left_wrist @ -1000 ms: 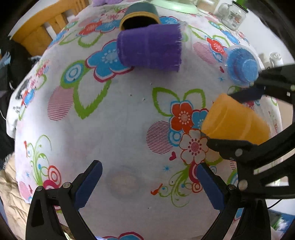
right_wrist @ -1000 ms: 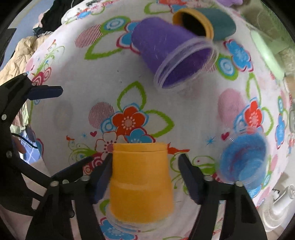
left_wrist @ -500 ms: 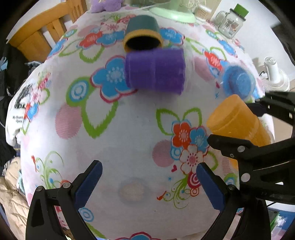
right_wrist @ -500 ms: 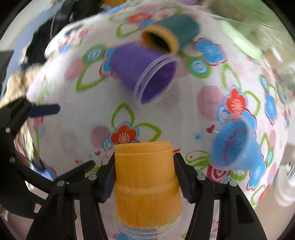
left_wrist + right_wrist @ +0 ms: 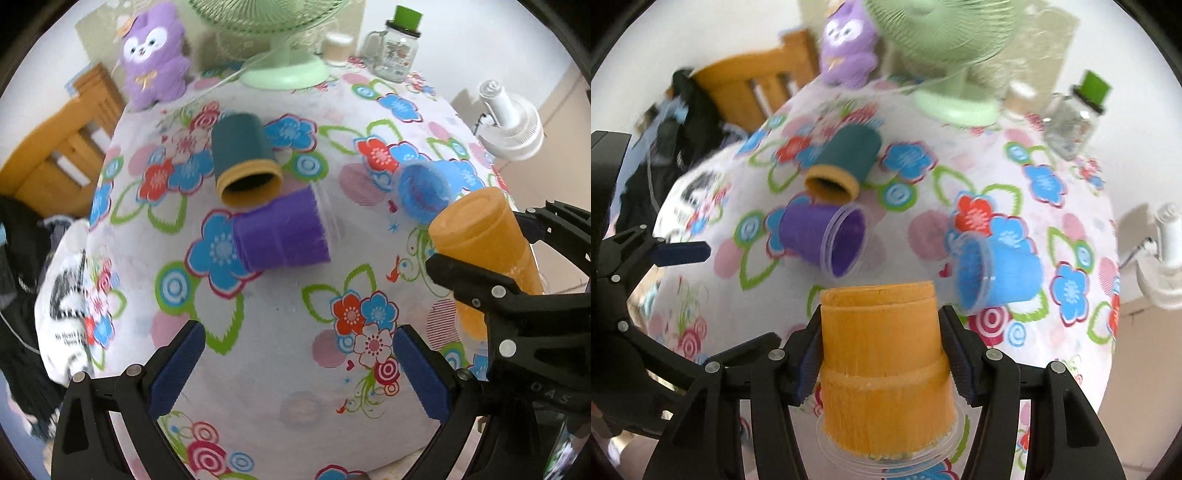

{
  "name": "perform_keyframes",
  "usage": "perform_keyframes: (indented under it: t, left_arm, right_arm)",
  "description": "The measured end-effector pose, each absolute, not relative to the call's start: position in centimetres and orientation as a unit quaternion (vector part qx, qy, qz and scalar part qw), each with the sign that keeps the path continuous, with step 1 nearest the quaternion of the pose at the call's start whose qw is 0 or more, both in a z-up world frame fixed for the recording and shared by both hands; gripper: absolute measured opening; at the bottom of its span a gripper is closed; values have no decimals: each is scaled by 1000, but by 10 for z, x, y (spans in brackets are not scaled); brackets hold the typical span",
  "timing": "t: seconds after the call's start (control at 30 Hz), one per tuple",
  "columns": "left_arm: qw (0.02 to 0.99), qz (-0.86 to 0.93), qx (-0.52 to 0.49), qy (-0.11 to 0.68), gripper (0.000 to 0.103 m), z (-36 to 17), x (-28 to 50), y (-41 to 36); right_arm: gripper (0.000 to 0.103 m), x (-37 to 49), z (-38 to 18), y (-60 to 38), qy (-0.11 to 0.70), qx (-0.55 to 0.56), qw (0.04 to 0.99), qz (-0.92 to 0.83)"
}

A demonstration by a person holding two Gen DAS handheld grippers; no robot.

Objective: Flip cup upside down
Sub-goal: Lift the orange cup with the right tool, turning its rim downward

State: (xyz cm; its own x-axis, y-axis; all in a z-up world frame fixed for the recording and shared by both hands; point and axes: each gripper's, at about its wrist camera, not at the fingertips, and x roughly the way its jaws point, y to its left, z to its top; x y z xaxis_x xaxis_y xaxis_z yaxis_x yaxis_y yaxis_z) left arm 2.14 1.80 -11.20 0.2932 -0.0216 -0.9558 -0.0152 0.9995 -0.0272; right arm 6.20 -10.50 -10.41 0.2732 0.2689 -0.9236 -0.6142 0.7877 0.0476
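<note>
My right gripper (image 5: 879,354) is shut on the orange cup (image 5: 882,373), held above the floral tablecloth (image 5: 923,236) with its closed base pointing away from the camera and its clear rim nearest the lens. In the left wrist view the orange cup (image 5: 484,236) shows at the right, clamped by the black fingers (image 5: 476,284). My left gripper (image 5: 295,365) is open and empty over the near part of the table.
A purple cup (image 5: 280,236), a teal cup (image 5: 243,162) and a blue cup (image 5: 424,192) lie on their sides mid-table. A green fan (image 5: 284,70), a purple plush (image 5: 155,51) and a glass jar (image 5: 399,48) stand at the back. A wooden chair (image 5: 55,158) is at the left.
My right gripper closed on the orange cup and lifted and tilted it up off the cloth. Both cameras now sit higher and look further across the table.
</note>
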Motion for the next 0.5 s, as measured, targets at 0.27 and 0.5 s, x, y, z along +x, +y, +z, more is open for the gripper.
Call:
perform_keyframes:
  t: [0.27,0.5]
  left_arm:
    - [820,-44,19,570,102,-91,20,18]
    - [822,-52,24,567,102,-88,16,15]
  right_arm:
    - [62,45,-83,-119,483,-108,843,212]
    - [62,29,-75,-131,451,-71,872,179]
